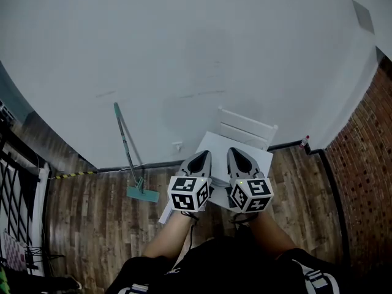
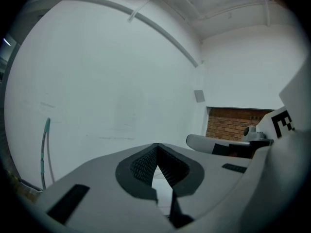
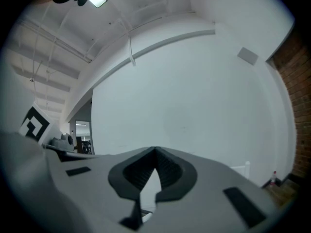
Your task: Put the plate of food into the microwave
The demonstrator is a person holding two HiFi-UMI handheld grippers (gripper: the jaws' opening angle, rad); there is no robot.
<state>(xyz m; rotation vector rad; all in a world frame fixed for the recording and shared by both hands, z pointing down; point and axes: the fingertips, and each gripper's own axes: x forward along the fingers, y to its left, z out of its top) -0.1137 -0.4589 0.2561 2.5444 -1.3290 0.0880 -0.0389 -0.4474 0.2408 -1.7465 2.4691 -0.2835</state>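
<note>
Plate of food: in no view | left gripper point(image 1: 202, 156): clenched tight, nothing between its jaws, pointing at the white wall point(image 1: 184, 41) | right gripper point(image 1: 236, 154): clenched, empty, facing the wall alongside the left | chair point(image 1: 246, 129): backed against the wall, below both grippers | mop point(image 1: 127, 149): leaning on the wall

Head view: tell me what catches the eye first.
The left gripper and right gripper stand out, held side by side at bottom centre, both shut and empty, above a white chair. A teal mop leans on the white wall to their left.
</note>
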